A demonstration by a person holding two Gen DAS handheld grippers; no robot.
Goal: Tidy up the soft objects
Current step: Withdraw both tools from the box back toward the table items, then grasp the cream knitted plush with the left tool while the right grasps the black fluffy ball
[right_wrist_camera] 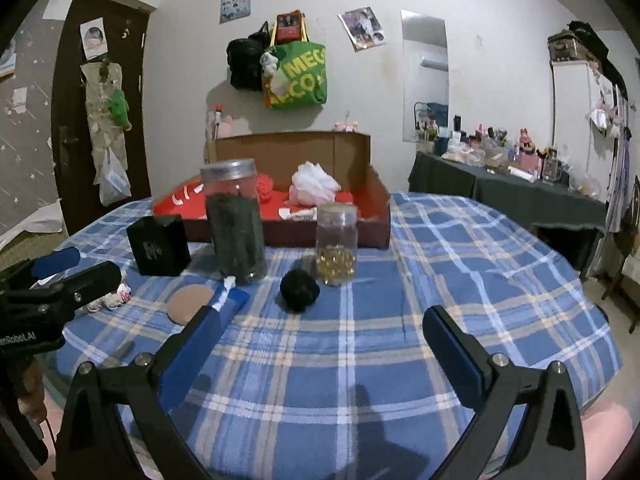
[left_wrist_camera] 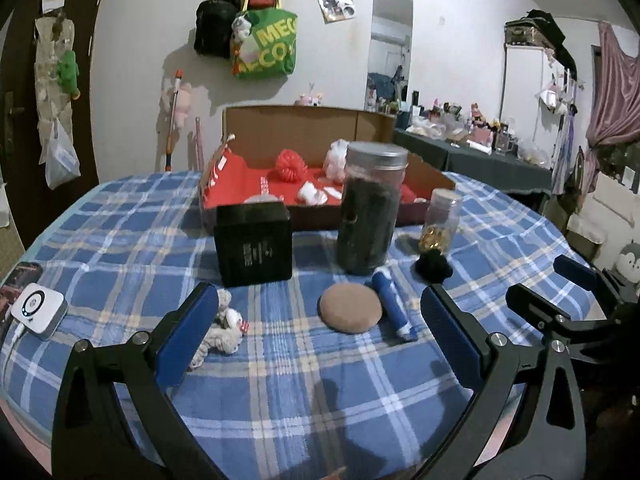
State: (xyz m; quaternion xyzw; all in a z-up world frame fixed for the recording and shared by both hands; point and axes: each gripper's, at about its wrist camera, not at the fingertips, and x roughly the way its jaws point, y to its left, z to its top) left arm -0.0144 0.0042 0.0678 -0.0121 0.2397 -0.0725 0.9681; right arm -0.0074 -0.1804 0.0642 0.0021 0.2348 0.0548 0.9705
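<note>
Left tool (left_wrist_camera: 316,322) and right tool (right_wrist_camera: 322,334): both spread, empty. Green bag (right_wrist_camera: 304,76), upper centre: reads "MEG", "ECO".

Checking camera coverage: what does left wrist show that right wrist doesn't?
Left wrist only: a white device at the table's left edge and small white pieces on the box's red lining.

Right wrist only: the left gripper seen from the side, and open blanket right of the box.

Both: cardboard box, red puff, white puff, dark jar, small jar, black box, black pom-pom, tan pad, blue tube, small plush. Left gripper and right gripper are open and empty.
</note>
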